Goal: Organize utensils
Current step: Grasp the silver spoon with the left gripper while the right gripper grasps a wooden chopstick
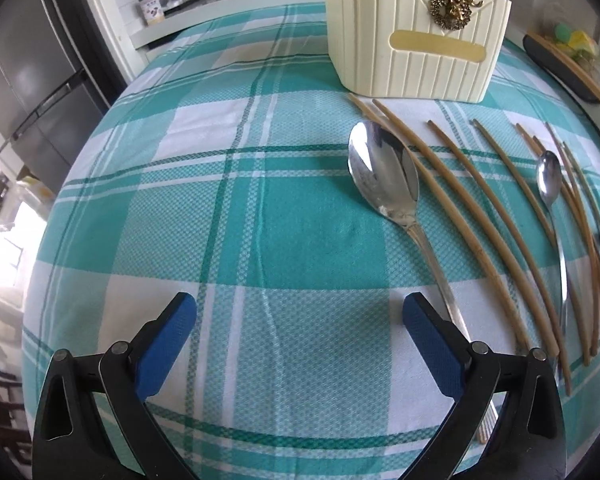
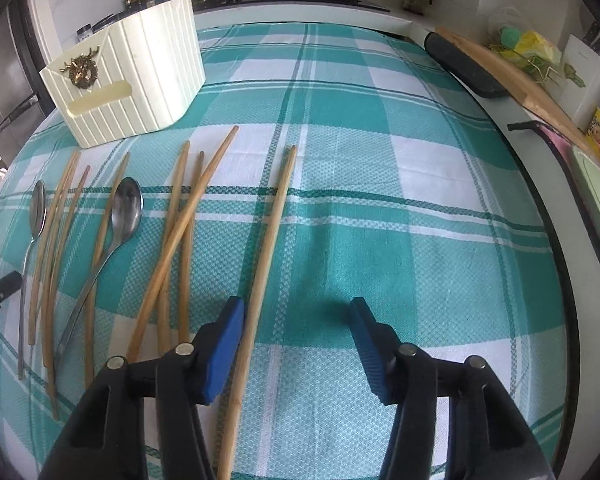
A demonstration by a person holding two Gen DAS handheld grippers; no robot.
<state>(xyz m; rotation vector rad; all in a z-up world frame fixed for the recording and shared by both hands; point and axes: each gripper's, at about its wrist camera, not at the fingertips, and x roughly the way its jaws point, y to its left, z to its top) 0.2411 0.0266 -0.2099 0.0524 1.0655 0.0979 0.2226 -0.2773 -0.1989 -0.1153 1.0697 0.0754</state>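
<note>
My right gripper (image 2: 296,344) hangs with jaws apart around a pair of slim wooden chopsticks (image 2: 274,224), unpinched, on a woven teal checked cloth (image 2: 380,200). Left of it lie more chopsticks, two shiny spoons (image 2: 126,208) and a ribbed cream holder (image 2: 140,76). My left gripper (image 1: 300,336) is spread wide over bare cloth.

Glossy metal spoons (image 1: 384,172), matt wooden chopsticks (image 2: 268,240), woven cloth tablecloth (image 1: 220,200), ribbed plastic holder (image 1: 416,40)
</note>
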